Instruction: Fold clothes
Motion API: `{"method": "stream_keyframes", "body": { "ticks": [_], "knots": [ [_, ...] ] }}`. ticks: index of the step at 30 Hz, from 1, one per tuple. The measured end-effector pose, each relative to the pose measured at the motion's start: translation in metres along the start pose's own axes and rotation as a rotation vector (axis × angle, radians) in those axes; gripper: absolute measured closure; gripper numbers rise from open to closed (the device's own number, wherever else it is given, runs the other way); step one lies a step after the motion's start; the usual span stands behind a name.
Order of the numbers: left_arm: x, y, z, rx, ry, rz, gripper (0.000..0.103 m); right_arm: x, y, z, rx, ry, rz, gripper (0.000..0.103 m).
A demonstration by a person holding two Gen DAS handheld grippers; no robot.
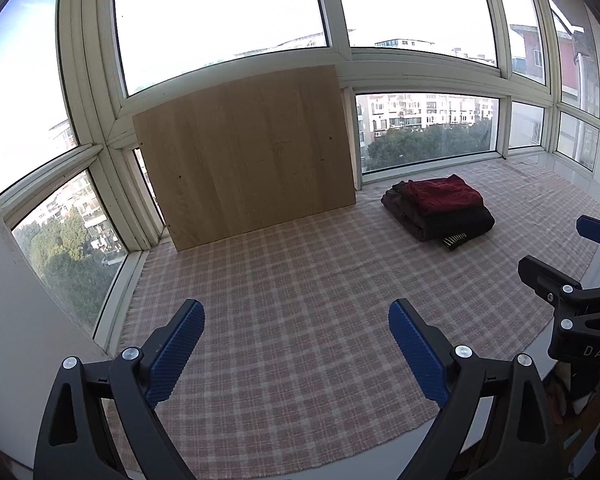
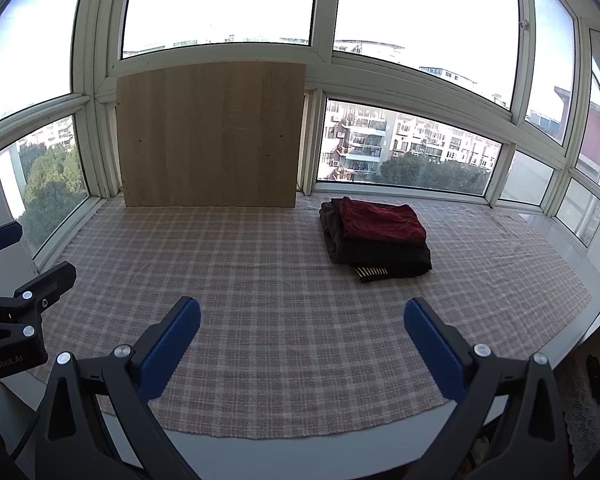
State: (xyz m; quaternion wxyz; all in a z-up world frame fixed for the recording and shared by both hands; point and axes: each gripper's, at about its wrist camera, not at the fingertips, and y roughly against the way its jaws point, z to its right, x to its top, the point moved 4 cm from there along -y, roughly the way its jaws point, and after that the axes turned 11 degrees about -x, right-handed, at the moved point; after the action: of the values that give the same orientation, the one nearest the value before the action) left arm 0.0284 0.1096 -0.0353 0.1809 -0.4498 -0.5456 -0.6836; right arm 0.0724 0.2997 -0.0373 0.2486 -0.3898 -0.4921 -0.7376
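Through the left wrist, my left tongs (image 1: 296,320) hang spread apart over the plaid cloth (image 1: 300,280), holding nothing; the folded clothes (image 1: 440,208) sit near the desk's far right edge.

Through the right wrist, my right tongs (image 2: 302,320) gape empty too. The stack's long axis runs toward the near right. A careless one-sided grab could topple it.

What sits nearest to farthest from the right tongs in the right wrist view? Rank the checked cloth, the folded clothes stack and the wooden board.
From the right tongs, both open:
1. Checked cloth, directly beneath.
2. Folded clothes stack, ahead to the right.
3. Wooden board, leaning against the windows, ahead to the left.
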Motion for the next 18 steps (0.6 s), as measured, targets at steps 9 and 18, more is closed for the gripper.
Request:
{"method": "stream_keyframes", "body": {
  "ticks": [9, 18],
  "knots": [
    [0.001, 0.001, 0.005, -0.117, 0.12, -0.002, 0.003, 0.003, -0.002, 0.002, 0.008, -0.011, 0.001, 0.0],
    [0.008, 0.002, 0.023, -0.202, 0.094, 0.007, 0.003, 0.003, 0.001, 0.006, -0.018, -0.011, 0.001, 0.0]
  ]
}}
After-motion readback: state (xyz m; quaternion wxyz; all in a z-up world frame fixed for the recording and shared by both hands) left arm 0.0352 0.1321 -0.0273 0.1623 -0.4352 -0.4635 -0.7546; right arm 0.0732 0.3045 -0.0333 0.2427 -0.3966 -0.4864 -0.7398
